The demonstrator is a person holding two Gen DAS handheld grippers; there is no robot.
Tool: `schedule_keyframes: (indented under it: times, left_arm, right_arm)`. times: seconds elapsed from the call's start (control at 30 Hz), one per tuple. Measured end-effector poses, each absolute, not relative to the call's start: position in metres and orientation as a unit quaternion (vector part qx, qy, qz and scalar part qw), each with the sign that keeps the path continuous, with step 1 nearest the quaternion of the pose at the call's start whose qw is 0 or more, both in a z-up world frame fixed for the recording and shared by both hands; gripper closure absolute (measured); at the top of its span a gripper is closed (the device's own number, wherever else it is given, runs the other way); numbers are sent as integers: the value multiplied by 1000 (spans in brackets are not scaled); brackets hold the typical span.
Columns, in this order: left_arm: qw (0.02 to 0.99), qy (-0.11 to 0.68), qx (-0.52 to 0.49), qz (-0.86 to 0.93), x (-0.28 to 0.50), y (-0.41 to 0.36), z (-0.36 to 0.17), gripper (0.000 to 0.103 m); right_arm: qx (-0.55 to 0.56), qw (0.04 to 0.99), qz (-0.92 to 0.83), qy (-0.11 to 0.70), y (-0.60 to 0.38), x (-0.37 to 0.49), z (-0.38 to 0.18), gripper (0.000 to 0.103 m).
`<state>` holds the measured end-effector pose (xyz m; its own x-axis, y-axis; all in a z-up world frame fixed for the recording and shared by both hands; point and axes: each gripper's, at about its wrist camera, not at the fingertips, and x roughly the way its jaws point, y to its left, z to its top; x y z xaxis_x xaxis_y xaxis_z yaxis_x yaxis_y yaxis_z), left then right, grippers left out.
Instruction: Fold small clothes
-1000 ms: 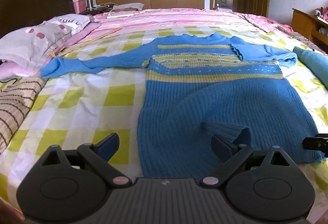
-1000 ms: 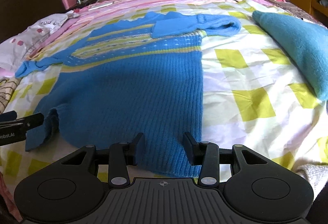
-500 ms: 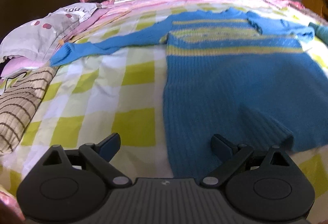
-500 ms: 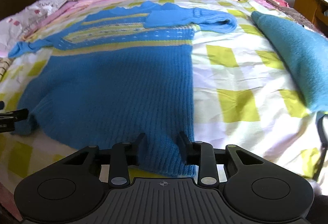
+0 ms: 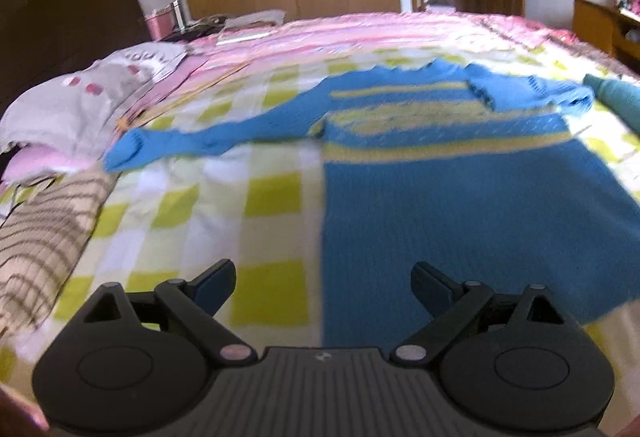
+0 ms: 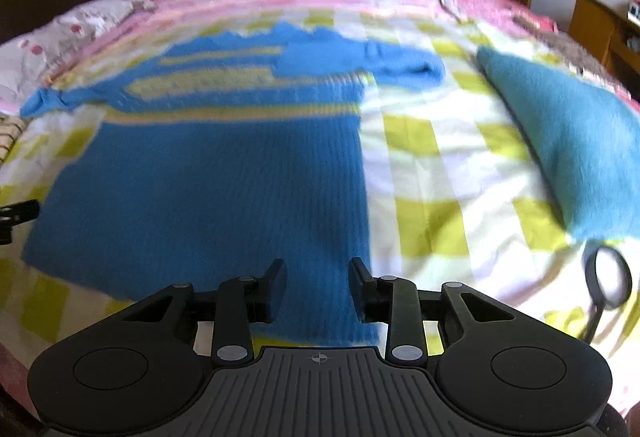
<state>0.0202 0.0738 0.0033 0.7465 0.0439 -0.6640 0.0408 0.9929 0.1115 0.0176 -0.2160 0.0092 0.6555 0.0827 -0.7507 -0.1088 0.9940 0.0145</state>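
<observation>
A small blue knit sweater [image 5: 460, 205] with yellow stripes lies flat on the checked bedsheet [image 5: 208, 221]. Its left sleeve [image 5: 192, 141] stretches out to the left. Its right sleeve [image 6: 384, 63] is folded in over the chest. My left gripper [image 5: 322, 283] is open wide and empty over the sweater's lower left hem corner. My right gripper [image 6: 318, 287] is open with a narrower gap, empty, over the lower right hem of the sweater [image 6: 224, 189]. The left gripper's tip shows at the left edge of the right wrist view [image 6: 18, 211].
A folded teal garment [image 6: 568, 133] lies right of the sweater. A brown striped folded cloth [image 5: 44, 233] and a pillow [image 5: 80, 105] lie at the left. A dark ring-shaped object [image 6: 608, 281] sits at the right on the sheet. Wardrobe and door stand beyond the bed.
The raised fold at the sweater's lower hem has flattened out. The left gripper has shifted left, so the hem corner now lies between its fingers. The right gripper has opened slightly.
</observation>
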Motion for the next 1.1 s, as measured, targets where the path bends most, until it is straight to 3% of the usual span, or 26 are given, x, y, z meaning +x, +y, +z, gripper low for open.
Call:
schedule_keyframes:
  times: [0.47, 1.1]
  left_arm:
    - [917, 393, 66, -33, 41, 51, -28, 3]
    - [910, 413, 13, -7, 34, 62, -44, 0]
  right_arm:
    - [-27, 899, 119, 421, -162, 48, -11, 69]
    - [-20, 899, 125, 418, -167, 39, -20, 67]
